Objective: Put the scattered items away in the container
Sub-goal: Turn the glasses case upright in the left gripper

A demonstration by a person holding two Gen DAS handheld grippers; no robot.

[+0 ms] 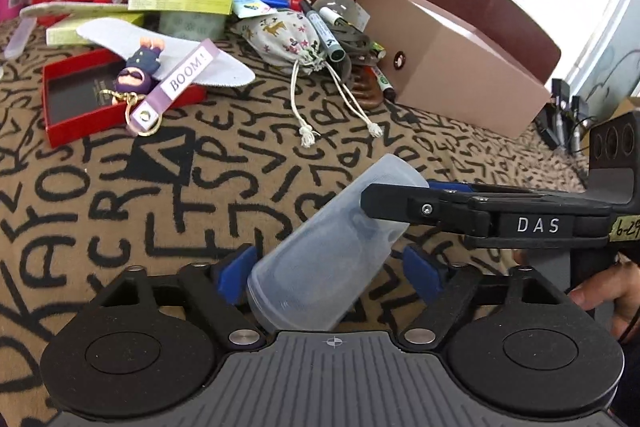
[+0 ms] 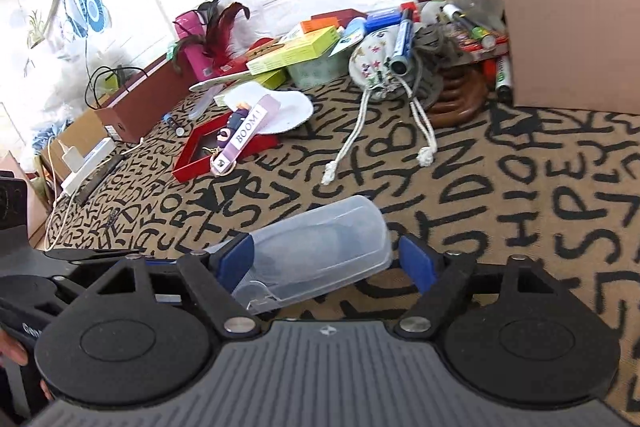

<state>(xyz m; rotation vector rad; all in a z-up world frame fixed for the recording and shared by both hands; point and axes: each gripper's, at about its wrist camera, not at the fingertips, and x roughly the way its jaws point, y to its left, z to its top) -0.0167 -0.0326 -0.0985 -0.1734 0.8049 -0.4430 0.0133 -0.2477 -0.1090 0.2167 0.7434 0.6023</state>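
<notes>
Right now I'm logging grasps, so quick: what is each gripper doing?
Left gripper: open, straddling the translucent plastic case, no grip.
Right gripper: open around the same case; contact cannot be told.

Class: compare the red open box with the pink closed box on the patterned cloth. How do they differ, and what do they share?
The red box is shallow and open, showing a dark inside; the pink box is tall and shut. A keychain doll lies across the red box's rim; nothing lies on top of the pink box. Both are rectangular and rest on the lettered cloth.
</notes>
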